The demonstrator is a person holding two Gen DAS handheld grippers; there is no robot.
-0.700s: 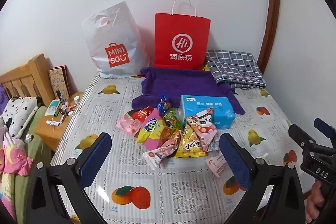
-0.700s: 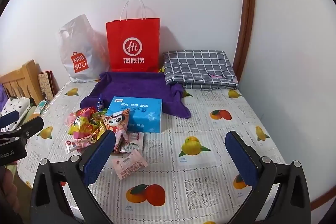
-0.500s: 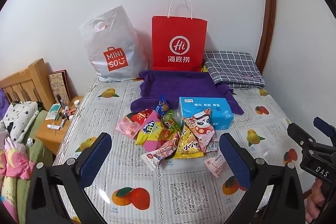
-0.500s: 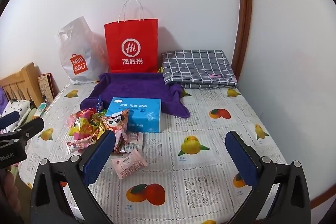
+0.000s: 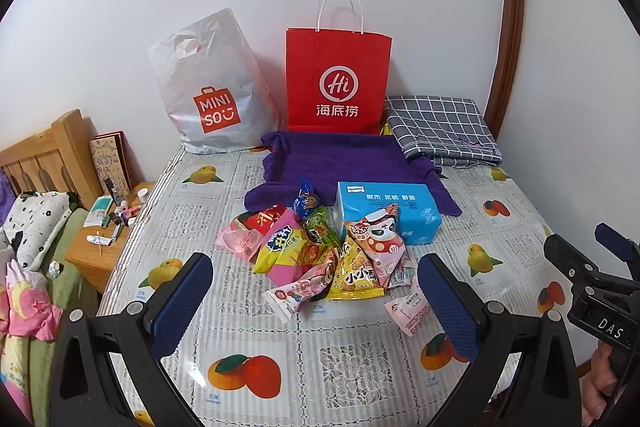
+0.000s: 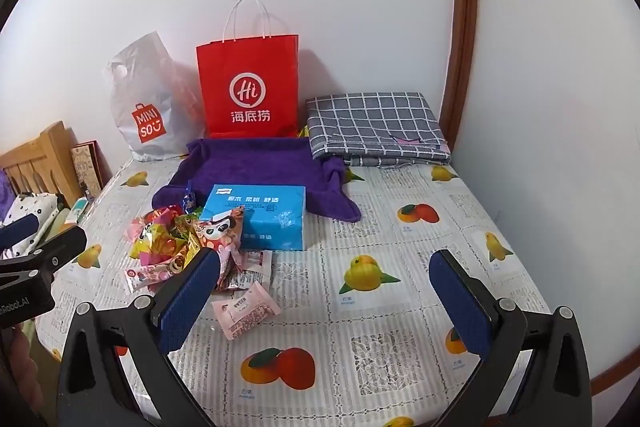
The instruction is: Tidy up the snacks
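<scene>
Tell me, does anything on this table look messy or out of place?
Yes. The snack packets lie in a loose overlapping heap against the blue tissue box, and one pink packet sits apart from the pile. The purple towel is rumpled. Nothing looks spilled or torn.

Left gripper (image 5: pixel 314 285) wide open, empty, above fruit-print table (image 5: pixel 280 367). Snack pile (image 5: pixel 320 251) just beyond, touching blue tissue box (image 5: pixel 390 213). Far: purple towel (image 5: pixel 340 159), red bag (image 5: pixel 338 79), white bag (image 5: pixel 212 87). Right gripper (image 5: pixel 596 275) at right edge.
</scene>
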